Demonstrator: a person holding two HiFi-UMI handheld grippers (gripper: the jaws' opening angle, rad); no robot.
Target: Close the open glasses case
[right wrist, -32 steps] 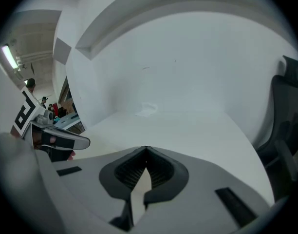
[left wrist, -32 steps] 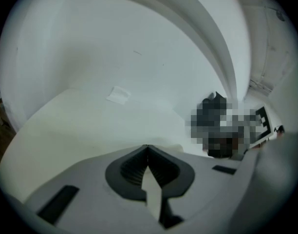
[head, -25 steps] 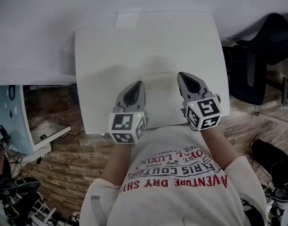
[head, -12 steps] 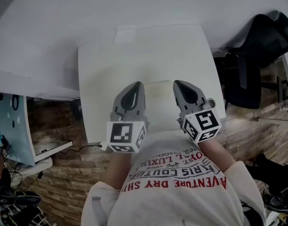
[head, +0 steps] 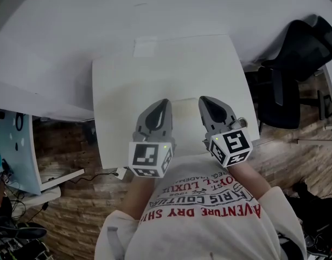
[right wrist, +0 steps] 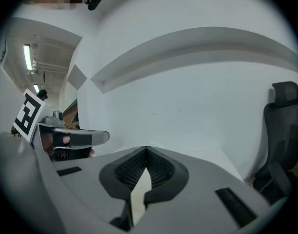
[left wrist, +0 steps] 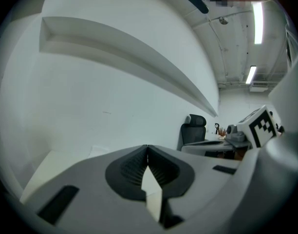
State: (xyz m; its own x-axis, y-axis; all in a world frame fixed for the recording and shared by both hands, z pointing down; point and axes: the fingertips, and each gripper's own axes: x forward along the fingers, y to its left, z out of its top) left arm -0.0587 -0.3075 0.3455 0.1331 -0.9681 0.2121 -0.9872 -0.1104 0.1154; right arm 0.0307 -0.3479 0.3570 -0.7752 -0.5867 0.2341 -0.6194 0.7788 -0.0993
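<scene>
Your left hand-held gripper and right hand-held gripper are both pinched together, empty, side by side at the white desk's 6 o'clock edge.

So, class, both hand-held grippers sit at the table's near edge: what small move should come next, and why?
Probably tip both down toward the pale shape between them, which may be the case. The left hand-held gripper and right hand-held gripper are shut and empty. Both look over the table at the wall, so neither gripper view shows that shape.
</scene>
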